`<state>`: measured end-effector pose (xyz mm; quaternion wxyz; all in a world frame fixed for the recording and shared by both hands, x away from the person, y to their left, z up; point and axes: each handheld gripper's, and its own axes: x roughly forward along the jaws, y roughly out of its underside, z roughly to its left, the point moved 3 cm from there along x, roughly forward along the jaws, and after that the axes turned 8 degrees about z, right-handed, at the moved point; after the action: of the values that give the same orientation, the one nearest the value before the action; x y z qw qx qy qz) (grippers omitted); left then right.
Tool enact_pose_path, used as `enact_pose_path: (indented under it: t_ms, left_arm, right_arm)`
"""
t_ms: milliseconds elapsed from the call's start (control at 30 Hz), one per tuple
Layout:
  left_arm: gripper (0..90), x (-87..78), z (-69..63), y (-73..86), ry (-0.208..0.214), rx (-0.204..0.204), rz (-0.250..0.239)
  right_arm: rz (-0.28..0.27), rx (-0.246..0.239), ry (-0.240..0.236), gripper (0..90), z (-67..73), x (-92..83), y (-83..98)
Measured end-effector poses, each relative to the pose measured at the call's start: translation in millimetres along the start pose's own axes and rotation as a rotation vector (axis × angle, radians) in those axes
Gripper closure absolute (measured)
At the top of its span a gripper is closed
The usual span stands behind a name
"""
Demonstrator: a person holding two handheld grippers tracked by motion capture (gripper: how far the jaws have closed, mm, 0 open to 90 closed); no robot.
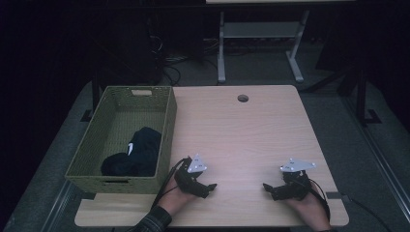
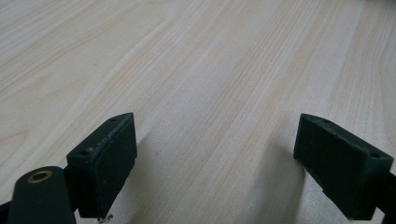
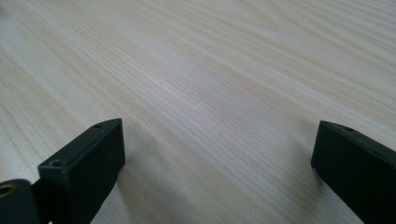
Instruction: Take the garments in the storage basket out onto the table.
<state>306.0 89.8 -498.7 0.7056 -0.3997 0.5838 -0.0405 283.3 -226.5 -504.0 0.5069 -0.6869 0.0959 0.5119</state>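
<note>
You have both grippers resting low on the table (image 1: pixel 251 130) near your edge, the left gripper (image 1: pixel 205 187) and the right gripper (image 1: pixel 270 189) pointing inward toward each other with a bare stretch of wood between them, which looks like a ready pose before any reach. In the left gripper view the jaws of the left gripper (image 2: pixel 215 163) stand spread wide with nothing but wood grain between them, and in the right gripper view the right gripper (image 3: pixel 217 172) is spread the same way, pinching nothing. The dark clothing (image 1: pixel 135 153) lies bundled in the near right corner of the green woven basket (image 1: pixel 89 140), just beside your left hand (image 1: pixel 174 197) but apart from it. A small white patch on the cloth may be a label; it is too small to read. No other writing shows.
</note>
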Motion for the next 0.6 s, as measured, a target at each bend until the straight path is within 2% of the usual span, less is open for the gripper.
enact_pose_path:
  t_ms: [400,600]
  left_arm:
    - [13.0,0.2,1.7,-0.3,0.01,0.013,-0.001]
    - [13.2,-0.5,2.4,-2.2,0.002,0.009,0.022]
  right_arm:
    - [0.0,0.0,0.0,2.6,0.0,0.0,-0.1]
    - [0.0,0.0,0.0,2.6,0.0,0.1,-0.1]
